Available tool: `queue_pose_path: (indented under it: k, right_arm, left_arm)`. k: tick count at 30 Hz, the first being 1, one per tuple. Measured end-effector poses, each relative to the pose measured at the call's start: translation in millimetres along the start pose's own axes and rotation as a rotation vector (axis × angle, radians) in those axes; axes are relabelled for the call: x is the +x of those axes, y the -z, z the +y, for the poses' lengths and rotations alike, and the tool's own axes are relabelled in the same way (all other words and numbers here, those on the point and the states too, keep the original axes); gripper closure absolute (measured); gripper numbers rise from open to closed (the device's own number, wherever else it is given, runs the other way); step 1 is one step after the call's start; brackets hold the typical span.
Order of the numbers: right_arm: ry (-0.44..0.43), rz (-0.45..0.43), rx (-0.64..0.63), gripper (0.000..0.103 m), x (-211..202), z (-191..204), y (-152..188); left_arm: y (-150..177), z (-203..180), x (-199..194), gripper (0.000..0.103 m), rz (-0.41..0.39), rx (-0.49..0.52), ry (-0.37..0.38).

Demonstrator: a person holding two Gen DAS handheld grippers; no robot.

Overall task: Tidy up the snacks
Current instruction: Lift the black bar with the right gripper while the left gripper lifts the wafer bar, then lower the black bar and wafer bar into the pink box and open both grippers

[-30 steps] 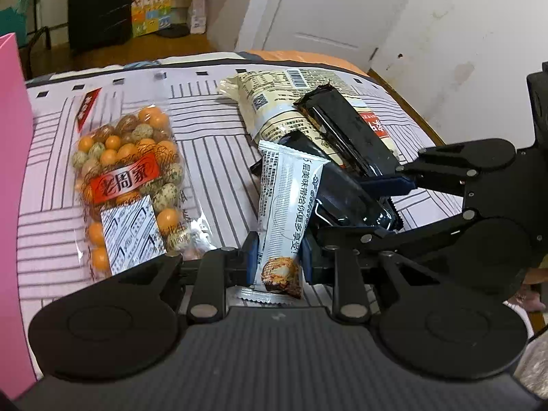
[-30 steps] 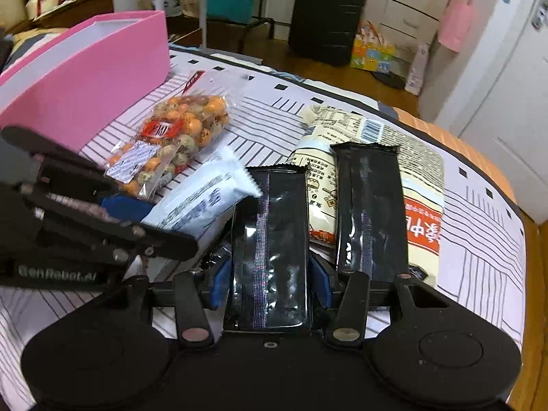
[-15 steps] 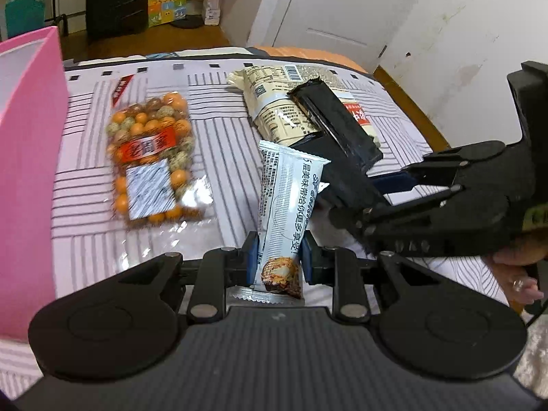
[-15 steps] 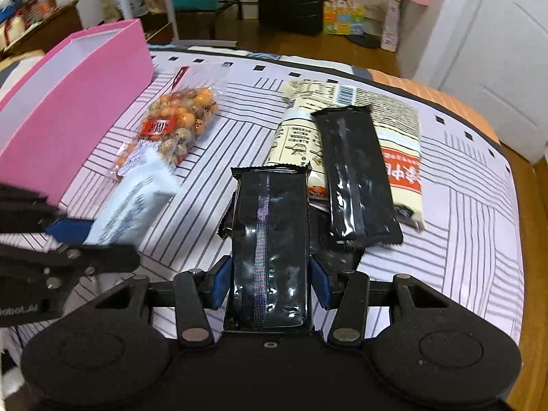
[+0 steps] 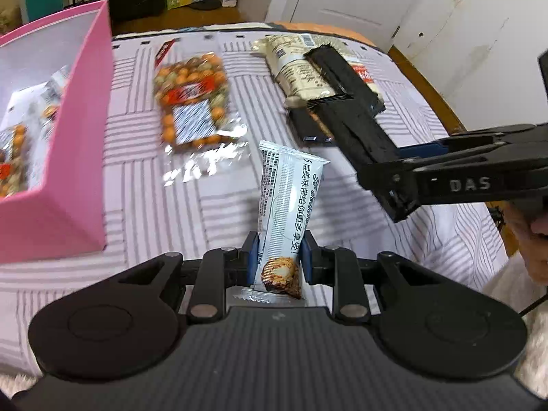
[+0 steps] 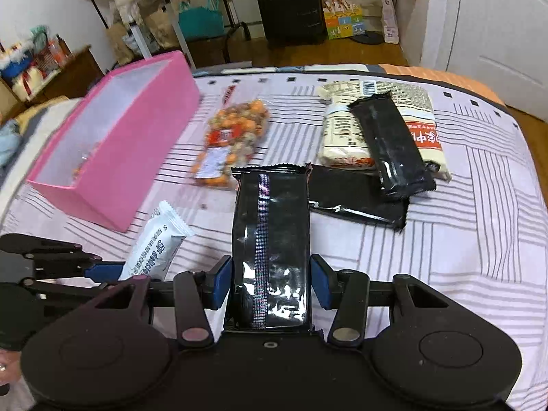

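My left gripper (image 5: 277,260) is shut on a white snack bar (image 5: 287,205) and holds it above the striped cloth; the bar also shows in the right wrist view (image 6: 154,250). My right gripper (image 6: 270,281) is shut on a black snack packet (image 6: 270,246), lifted off the cloth; it shows in the left wrist view (image 5: 363,133). An open pink box (image 5: 82,157) stands at the left with snack bags inside; it also shows in the right wrist view (image 6: 137,150). A clear bag of orange and green nuts (image 5: 191,99) lies beside the box.
A cream noodle pack (image 6: 346,133) lies at the far right with a black packet (image 6: 390,144) across it and another black packet (image 6: 356,198) in front. The striped cloth (image 6: 462,239) ends at an orange table edge. A black suitcase (image 6: 291,3) stands on the floor behind.
Both grippers have risen and pulled back from the cloth with their snacks. The left view has swung left, so the pink box and its inside now show.
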State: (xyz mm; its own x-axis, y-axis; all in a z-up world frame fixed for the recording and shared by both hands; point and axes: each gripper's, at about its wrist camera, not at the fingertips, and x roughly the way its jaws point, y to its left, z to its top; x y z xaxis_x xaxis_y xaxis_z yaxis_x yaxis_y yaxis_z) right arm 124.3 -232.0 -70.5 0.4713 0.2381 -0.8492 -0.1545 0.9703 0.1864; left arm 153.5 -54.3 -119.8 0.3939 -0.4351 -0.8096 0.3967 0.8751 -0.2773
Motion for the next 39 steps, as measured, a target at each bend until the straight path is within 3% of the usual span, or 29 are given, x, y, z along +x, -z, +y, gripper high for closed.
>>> queue_pose_path:
  k: [7,13,22,30,39]
  right_arm:
    - [-0.106,-0.029,-0.010,0.050,-25.9,30.2,15.6]
    - [-0.174,-0.039,-0.061,0.049,-42.3,72.2,16.8]
    - [-0.250,-0.063,-0.114,0.049,-62.6,130.8,-20.1]
    - [-0.278,-0.038,-0.112,0.049,-17.0,167.8,-72.5]
    - [-0.239,-0.003,-0.086,0.049,66.2,198.0,-110.9]
  left_arm:
    - [17.6,15.0,-37.8,0.079,0.015,-0.013,-0.040]
    - [20.9,31.1,-83.4,0.079,-0.017,-0.060,0.004]
    - [16.0,59.0,-154.8,0.079,-0.148,-0.060,-0.077]
    - [-7.1,113.4,-167.3,0.079,-0.203,-0.197,-0.121]
    - [-46.1,195.9,-118.0,0.079,-0.156,-0.364,-0.167]
